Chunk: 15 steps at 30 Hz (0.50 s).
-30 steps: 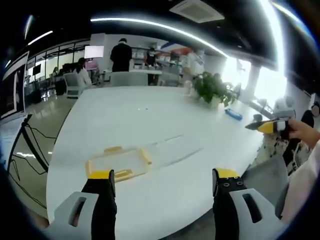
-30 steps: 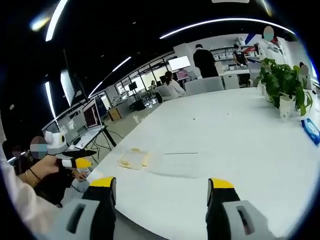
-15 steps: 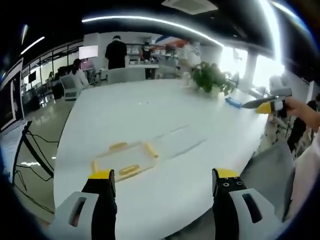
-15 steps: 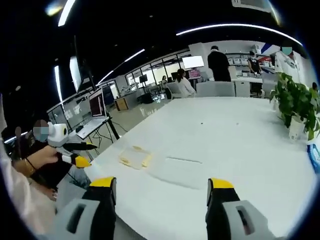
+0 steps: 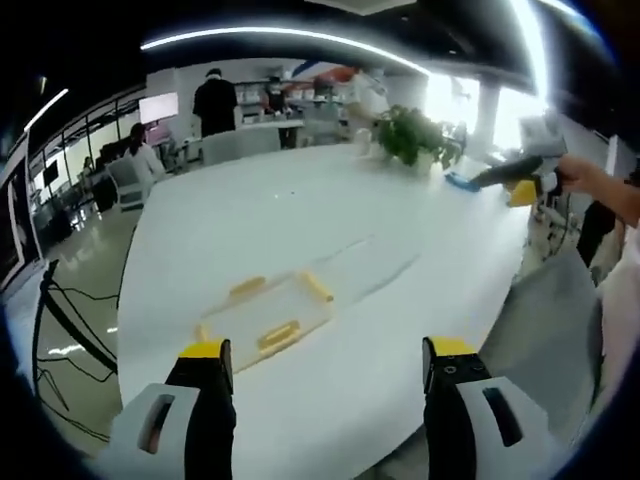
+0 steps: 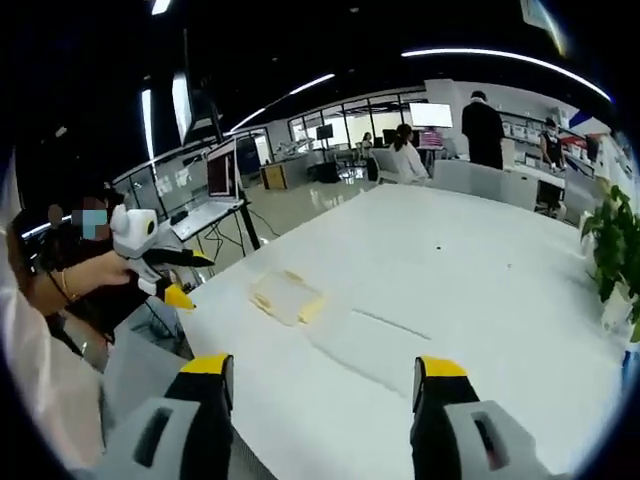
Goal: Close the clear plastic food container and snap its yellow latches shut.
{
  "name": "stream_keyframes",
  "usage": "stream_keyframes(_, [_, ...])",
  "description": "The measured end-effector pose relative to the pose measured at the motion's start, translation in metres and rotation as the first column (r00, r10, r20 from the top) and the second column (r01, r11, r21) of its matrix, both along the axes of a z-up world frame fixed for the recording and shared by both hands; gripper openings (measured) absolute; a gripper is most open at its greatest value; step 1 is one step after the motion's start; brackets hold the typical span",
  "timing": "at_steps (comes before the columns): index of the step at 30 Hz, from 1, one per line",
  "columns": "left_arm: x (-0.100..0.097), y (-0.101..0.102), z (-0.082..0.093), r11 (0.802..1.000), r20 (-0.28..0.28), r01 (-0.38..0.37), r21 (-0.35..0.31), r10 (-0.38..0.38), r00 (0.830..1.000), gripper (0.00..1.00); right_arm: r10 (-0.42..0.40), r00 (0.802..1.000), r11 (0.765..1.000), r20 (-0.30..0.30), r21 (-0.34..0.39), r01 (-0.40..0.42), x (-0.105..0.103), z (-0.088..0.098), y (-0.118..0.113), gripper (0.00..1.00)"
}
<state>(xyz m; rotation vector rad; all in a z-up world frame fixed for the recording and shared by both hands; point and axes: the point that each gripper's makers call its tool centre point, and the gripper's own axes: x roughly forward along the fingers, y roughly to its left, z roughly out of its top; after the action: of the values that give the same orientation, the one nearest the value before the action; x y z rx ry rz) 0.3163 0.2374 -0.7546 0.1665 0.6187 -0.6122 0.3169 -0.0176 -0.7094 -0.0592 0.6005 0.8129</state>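
**Left gripper view: box lies open, both claws up & away from it**

Left gripper view looks down on a big white table [image 5: 300,220]. The clear box [image 5: 262,318] lies flat near the table's near edge, w/ its yellow latches [image 5: 317,287] sticking out at the sides. A clear lid [image 5: 375,262] lies flat just beside it, on the far-right side. It's so see-through I can't tell if lid & box are joined. So the box is not closed yet, and no latch is snapped.

The left claw [image 5: 320,362] hangs above the table's near edge, jaws spread wide, nothing between them. My guess: it's held open & high so it can drop onto the box or lid w/o bumping it.

The right claw [image 5: 510,180] shows far off at the right of this view, in a hand [image 5: 590,182], well apart from the box. In the right gripper view its own jaws are spread too [image 6: 320,372], holding nothing. There the box [image 6: 285,297] sits near the table's left edge, lid [image 6: 385,340] beside it. The left claw [image 6: 175,280] pokes in from the left, gripped by a hand [image 6: 95,278].

A plant [image 5: 415,140] stands at the far end, well away, so it's not in the way. People stand & sit behind the table.

Next job, I think: flip the lid over onto the box. One claw may need to steady the box, since light plastic slides easy on a smooth top.
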Motion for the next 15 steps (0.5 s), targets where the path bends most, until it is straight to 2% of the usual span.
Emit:
stream_keyframes(2, [0.001,0.001,-0.005,1.0,-0.007,0.011,0.017,-0.011,1.0,0.77,0.028,1.0,0.999,-0.003,-0.022,-0.028,0.003,-0.002,0.006,0.73])
stream_keyframes(6, [0.006,0.003,-0.01,1.0,-0.019,0.026,0.003,-0.026,0.999,0.76,0.075,0.997,0.996,-0.008,-0.048,-0.076,0.007,-0.007,0.019,0.73])
stream_keyframes(15, [0.025,0.023,-0.021,0.993,-0.036,0.089,0.074,-0.087,0.996,0.76,0.193,0.98,0.976,-0.04,-0.093,-0.196,0.015,-0.023,0.054,0.72])
